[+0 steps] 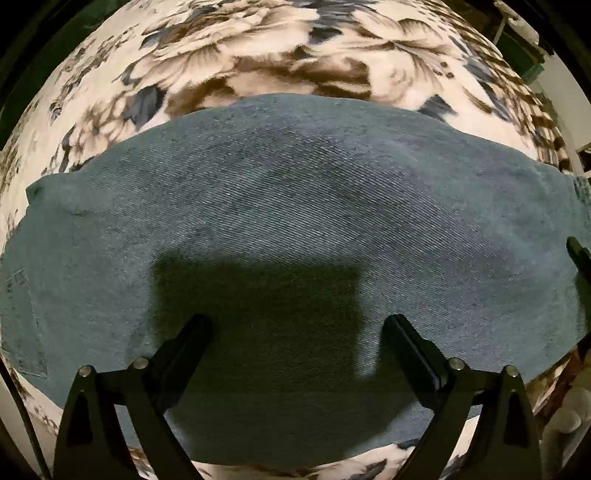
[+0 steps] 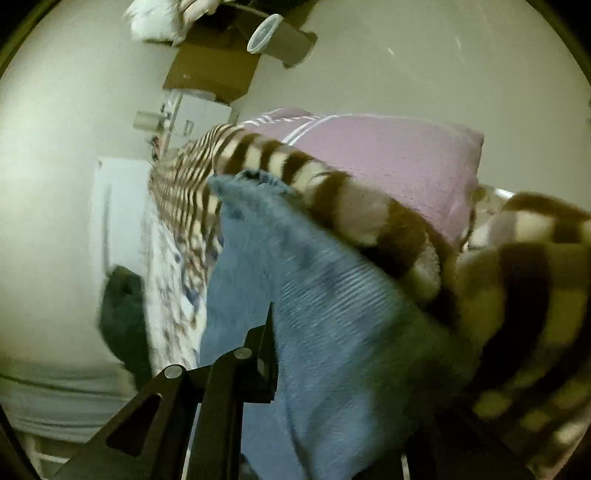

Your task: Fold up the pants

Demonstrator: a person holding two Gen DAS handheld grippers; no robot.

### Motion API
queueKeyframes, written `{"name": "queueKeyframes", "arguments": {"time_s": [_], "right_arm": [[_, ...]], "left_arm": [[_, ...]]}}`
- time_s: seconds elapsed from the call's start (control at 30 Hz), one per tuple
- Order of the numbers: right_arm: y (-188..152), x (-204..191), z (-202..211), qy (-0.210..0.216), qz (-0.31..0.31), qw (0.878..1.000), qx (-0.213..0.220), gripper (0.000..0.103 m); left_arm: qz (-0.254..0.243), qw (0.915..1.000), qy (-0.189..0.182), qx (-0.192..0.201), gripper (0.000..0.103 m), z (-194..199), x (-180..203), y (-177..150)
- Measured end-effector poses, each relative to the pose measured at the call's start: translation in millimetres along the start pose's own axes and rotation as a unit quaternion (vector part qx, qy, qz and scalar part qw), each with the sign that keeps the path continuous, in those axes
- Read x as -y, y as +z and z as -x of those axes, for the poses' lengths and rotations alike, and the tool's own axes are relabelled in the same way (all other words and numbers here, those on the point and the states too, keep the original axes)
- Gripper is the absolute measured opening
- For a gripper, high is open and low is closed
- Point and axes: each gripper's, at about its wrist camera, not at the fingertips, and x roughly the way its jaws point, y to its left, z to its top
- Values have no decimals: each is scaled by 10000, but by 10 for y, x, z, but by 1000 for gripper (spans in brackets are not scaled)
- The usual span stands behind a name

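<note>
Blue denim pants (image 1: 295, 206) lie flat across a floral blanket in the left wrist view. My left gripper (image 1: 297, 325) hovers just above the denim with its fingers wide apart and nothing between them; its shadow falls on the cloth. In the right wrist view my right gripper (image 2: 280, 332) is shut on a lifted part of the pants (image 2: 332, 302); the denim drapes over it and hides the right finger. The left finger (image 2: 264, 354) shows. A dark tip at the right edge of the left wrist view (image 1: 580, 254) touches the pants.
The floral blanket (image 1: 258, 55) covers the bed. A brown-and-cream striped blanket (image 2: 369, 206) and a pink pillow (image 2: 399, 158) lie beyond the lifted denim. A pale wall, a shelf with a cardboard box (image 2: 214, 70) and a plastic cup (image 2: 262, 33) are further off.
</note>
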Motion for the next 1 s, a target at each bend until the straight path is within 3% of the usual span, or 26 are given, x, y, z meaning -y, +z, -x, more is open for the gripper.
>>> {"name": "queueKeyframes", "arguments": {"time_s": [0.03,0.1,0.33,0.5,0.63,0.7,0.77,0.9,1.0], "right_arm": [[-26,-37,11,-8,71,10000,61,8],[-128,-249,108,-151,470,9986,202,7],[-628,-1171,491,42,1250,9908,508,7],[-1250,-1951,391,153,1922,9810,238,7],[-2109,-2480,-131,113,2681,9628,-311,7],[-2614,-2662,-465,127,3005,9516,-633,7],[-3218,-2847,-826,96,3456,9330,-997,7],[-4402,-2926,-1549,-312,4409,8818,-1643,7],[-4917,-2757,-2011,-962,4844,8440,-2093,23]], "left_arm": [[3,10000,-18,-7,101,-13,-30,7],[75,9999,-109,30,100,-5,-128,34],[767,9949,-594,275,100,376,-694,-74],[1298,9872,-764,518,100,684,-1489,-333],[1799,9796,-658,601,100,832,-2347,-616],[2018,9761,-547,598,100,891,-2657,-783],[2226,9720,-461,593,100,912,-3040,-922],[2551,9645,-270,622,100,863,-3733,-1193],[2702,9599,-338,666,100,838,-4058,-1291]]}}
